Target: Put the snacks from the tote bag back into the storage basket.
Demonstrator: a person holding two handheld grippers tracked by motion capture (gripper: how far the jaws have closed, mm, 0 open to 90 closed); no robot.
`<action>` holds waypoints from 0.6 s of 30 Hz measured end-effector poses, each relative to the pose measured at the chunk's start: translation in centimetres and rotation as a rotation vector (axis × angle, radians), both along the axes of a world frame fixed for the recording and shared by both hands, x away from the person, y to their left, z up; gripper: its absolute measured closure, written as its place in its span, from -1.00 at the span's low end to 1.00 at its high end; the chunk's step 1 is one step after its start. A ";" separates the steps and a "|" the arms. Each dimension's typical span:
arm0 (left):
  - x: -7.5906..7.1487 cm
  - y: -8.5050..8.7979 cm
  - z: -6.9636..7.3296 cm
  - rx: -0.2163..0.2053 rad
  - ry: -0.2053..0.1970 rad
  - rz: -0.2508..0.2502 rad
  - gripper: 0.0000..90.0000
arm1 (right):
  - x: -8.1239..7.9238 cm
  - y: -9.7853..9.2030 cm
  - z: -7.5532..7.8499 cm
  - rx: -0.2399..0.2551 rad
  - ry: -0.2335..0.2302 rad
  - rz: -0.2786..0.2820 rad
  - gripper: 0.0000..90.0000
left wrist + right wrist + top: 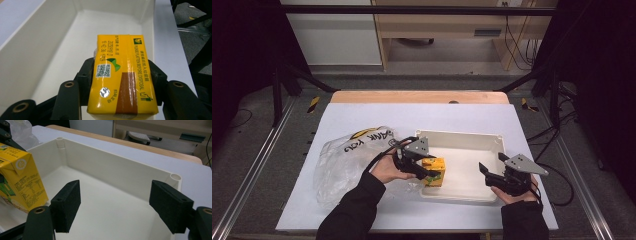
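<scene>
Yellow carton [434, 171], clamped in left gripper [428, 172], is entering white tray [462, 137] at nine o'clock; next, release. Right gripper [492, 171] is waiting, jaws apart.

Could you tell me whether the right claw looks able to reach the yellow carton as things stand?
Probably yes: the right claw stands open at the white tray's near right corner, with bare tray floor between it and the yellow carton. The left claw clamps the carton's sides, leaving its right face exposed.

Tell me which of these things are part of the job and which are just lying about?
In the job:
- yellow drink carton, clamped in the left tool
- white tray
- right tool, open, holding nothing

Lying about:
- plastic bag
- white mat
</scene>
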State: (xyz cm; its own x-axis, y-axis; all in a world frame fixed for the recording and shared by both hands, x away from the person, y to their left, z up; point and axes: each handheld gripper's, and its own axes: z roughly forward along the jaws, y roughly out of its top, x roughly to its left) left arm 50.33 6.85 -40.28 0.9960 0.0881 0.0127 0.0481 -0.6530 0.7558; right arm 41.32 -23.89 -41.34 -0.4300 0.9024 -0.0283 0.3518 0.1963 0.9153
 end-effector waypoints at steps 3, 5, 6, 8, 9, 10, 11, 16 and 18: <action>-0.1 -0.1 -0.4 -0.002 0.007 -0.005 0.11 | 0.0 0.0 0.0 0.000 -0.001 0.001 -0.44; -0.1 -0.1 -0.5 0.002 0.005 -0.006 0.11 | 0.0 0.0 0.0 0.001 0.000 0.000 -0.44; 0.0 -0.2 -0.7 0.009 0.002 -0.009 0.11 | 0.0 0.0 0.0 0.001 0.000 0.000 -0.44; -0.1 -0.2 -0.7 0.007 -0.001 -0.011 0.11 | 0.0 0.0 0.0 0.000 0.000 0.000 -0.44; -0.1 -0.2 -0.7 0.007 -0.001 -0.011 0.11 | 0.0 0.0 0.0 0.000 0.000 0.000 -0.44; -0.1 -0.2 -0.7 0.012 -0.008 -0.017 0.11 | 0.0 0.0 0.0 0.000 -0.001 0.000 -0.44; -0.1 -0.2 -0.7 0.012 -0.008 -0.017 0.11 | 0.0 0.0 0.0 0.000 -0.001 0.000 -0.44; -0.2 0.0 -0.4 -0.026 -0.004 0.005 0.01 | 0.0 0.1 0.0 -0.002 -0.001 0.000 -0.44; -0.2 0.1 -0.1 -0.060 -0.005 0.015 -0.09 | 0.0 0.1 0.0 -0.002 -0.001 0.002 -0.44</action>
State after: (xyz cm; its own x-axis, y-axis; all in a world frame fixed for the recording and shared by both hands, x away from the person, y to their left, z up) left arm 50.10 6.98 -40.39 0.9946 0.1035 0.0121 0.0534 -0.6054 0.7941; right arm 41.33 -23.79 -41.34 -0.4315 0.9016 -0.0306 0.3508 0.1989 0.9151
